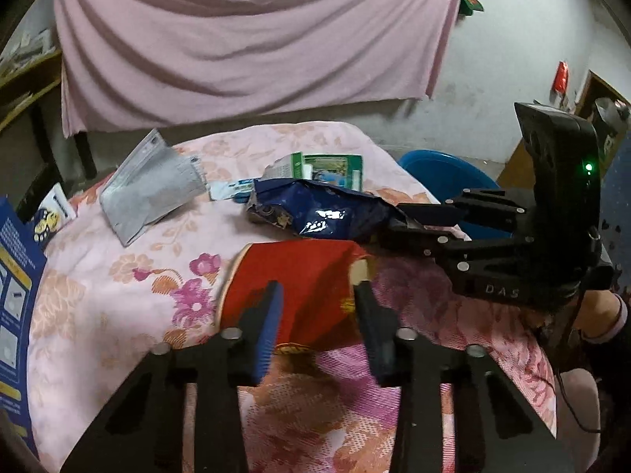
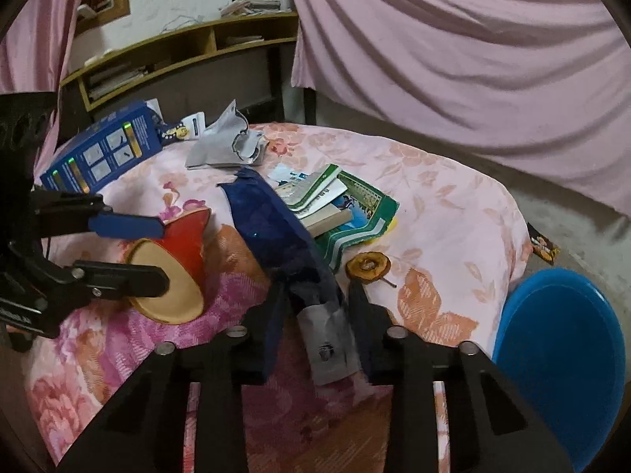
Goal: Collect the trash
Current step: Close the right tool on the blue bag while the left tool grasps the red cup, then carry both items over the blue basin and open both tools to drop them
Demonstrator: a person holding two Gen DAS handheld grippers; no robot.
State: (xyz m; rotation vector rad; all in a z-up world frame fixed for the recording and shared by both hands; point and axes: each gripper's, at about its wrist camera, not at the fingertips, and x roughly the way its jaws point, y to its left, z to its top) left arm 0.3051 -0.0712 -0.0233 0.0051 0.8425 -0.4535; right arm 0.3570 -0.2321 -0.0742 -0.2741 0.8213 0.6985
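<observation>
My left gripper (image 1: 317,299) is closed around a red paper cup (image 1: 303,276) that lies on its side on the floral cloth; the cup also shows in the right wrist view (image 2: 185,252), held between the left gripper's fingers (image 2: 130,226). My right gripper (image 2: 315,307) is shut on the silver end of a dark blue snack bag (image 2: 276,228), seen in the left wrist view (image 1: 319,213) with the right gripper (image 1: 434,220) at its end. A green carton and packets (image 2: 339,205), a grey torn wrapper (image 2: 224,142) and a dried fruit slice (image 2: 368,267) lie on the table.
A blue box (image 2: 102,146) stands at the table's left edge. A blue bin (image 2: 560,354) stands on the floor to the right of the table. Pink curtains hang behind, and a wooden shelf (image 2: 177,55) is at the back left.
</observation>
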